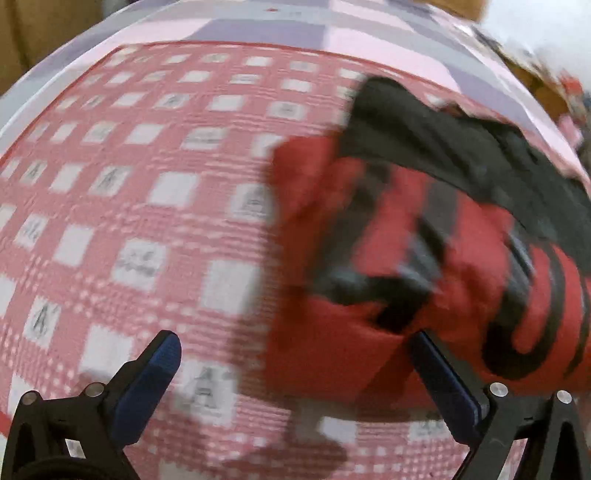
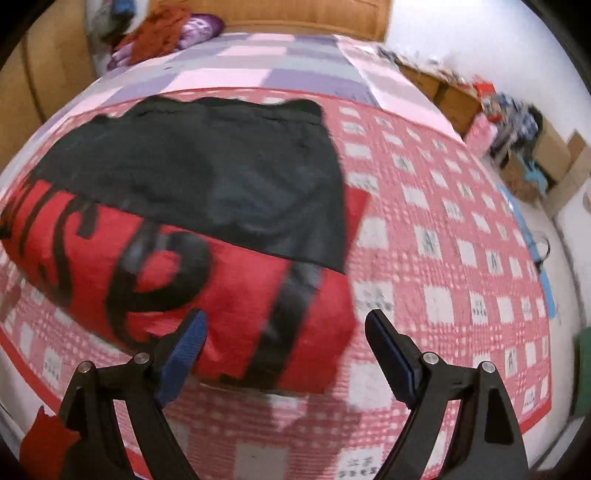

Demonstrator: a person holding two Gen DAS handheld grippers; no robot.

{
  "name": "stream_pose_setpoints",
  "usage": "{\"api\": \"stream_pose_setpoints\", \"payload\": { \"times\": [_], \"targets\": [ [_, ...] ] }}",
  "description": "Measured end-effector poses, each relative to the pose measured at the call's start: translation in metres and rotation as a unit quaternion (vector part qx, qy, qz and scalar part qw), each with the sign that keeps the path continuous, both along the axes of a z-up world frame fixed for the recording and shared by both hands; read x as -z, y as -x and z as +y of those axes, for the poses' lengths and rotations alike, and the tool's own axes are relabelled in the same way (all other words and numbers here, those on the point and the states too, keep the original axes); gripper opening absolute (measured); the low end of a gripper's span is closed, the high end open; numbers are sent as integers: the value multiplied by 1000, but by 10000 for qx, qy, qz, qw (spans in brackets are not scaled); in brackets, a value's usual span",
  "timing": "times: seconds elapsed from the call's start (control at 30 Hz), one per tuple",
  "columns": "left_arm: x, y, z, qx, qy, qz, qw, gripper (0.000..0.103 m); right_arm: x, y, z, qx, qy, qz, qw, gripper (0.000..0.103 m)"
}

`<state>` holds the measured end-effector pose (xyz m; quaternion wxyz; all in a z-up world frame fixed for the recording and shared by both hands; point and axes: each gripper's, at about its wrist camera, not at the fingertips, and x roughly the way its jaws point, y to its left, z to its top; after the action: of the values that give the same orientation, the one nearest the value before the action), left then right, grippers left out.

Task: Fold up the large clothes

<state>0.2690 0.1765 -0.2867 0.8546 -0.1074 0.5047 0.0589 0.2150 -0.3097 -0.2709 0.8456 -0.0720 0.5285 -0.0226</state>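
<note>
A red and black garment (image 2: 229,266) with large black lettering lies folded on a red-and-white checked blanket (image 2: 443,258). Its black part (image 2: 207,173) is at the far side. In the left wrist view the garment (image 1: 424,258) fills the right half, blurred. My left gripper (image 1: 291,354) is open, above the blanket at the garment's left near edge, with its right finger (image 1: 439,380) close against the red cloth. My right gripper (image 2: 286,332) is open and empty, just above the garment's near right corner.
The blanket lies on a bed with a pink and purple checked sheet (image 2: 258,62). Clothes and pillows (image 2: 166,33) are piled at the far left corner. Boxes and clutter (image 2: 517,136) stand on the floor at the right. A wooden headboard (image 2: 306,14) is at the back.
</note>
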Motion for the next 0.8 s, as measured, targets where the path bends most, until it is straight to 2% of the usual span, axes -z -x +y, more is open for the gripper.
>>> {"api": "stream_pose_setpoints", "payload": {
  "times": [0.07, 0.13, 0.27, 0.4, 0.6, 0.7, 0.8],
  "targets": [
    [-8, 5, 18, -233, 16, -108, 9997, 103, -8, 3, -15, 163, 132, -97, 9997, 89],
    [-12, 3, 28, -274, 184, -109, 9994, 102, -13, 9, -28, 269, 252, -146, 9992, 89],
    [-19, -17, 25, 98, 600, -169, 9980, 102, -23, 20, -30, 242, 217, -267, 9991, 89],
    [-13, -41, -1, 527, 884, -62, 9947, 102, -24, 24, -15, 15, 71, -274, 9996, 89],
    [5, -60, -3, 522, 1337, 122, 9896, 102, -17, 13, -19, 119, -284, -218, 9993, 89],
    [7, -73, -1, 570, 1357, 146, 9890, 102, -14, -3, -35, 310, -592, -167, 9976, 89],
    [5, -91, -3, 714, 1195, 199, 9901, 102, -18, -25, -45, 349, -831, -175, 9958, 89]
  ]
}}
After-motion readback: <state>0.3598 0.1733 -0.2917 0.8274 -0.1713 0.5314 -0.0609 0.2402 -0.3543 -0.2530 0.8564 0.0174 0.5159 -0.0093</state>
